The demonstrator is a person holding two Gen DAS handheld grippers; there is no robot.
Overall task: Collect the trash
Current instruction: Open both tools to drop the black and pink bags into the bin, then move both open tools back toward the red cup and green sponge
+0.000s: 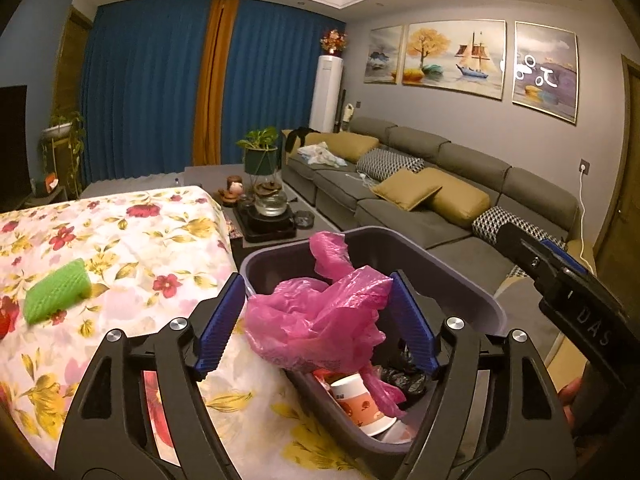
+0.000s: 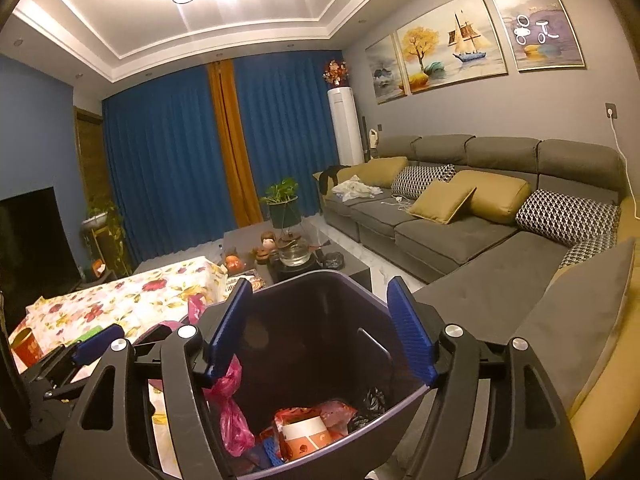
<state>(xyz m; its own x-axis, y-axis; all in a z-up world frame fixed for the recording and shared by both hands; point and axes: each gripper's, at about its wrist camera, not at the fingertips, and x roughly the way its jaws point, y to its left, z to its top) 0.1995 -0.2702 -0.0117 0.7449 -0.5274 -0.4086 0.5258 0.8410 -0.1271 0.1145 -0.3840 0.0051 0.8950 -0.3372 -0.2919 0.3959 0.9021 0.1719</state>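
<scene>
The pink plastic bag [image 1: 320, 320] sits on the near rim of the purple bin [image 1: 460, 280], between the pads of the open left gripper [image 1: 316, 320], while the open right gripper [image 2: 320, 328] stands empty over the bin's mouth, leaving the green sponge [image 1: 56, 292] on the surface nearer the left gripper.

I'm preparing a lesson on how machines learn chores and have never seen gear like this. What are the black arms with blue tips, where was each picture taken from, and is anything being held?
A person holds a two-fingered gripper in each hand, each carrying a forward-looking camera. One picture looks along the left gripper, the other along the right gripper. Both stand open. A pink plastic bag sits loosely between the left gripper's blue pads, draped over the rim of the purple trash bin; nothing is gripped. Inside lies a paper cup. A green sponge-like roll lies on the flowered tablecloth.
</scene>
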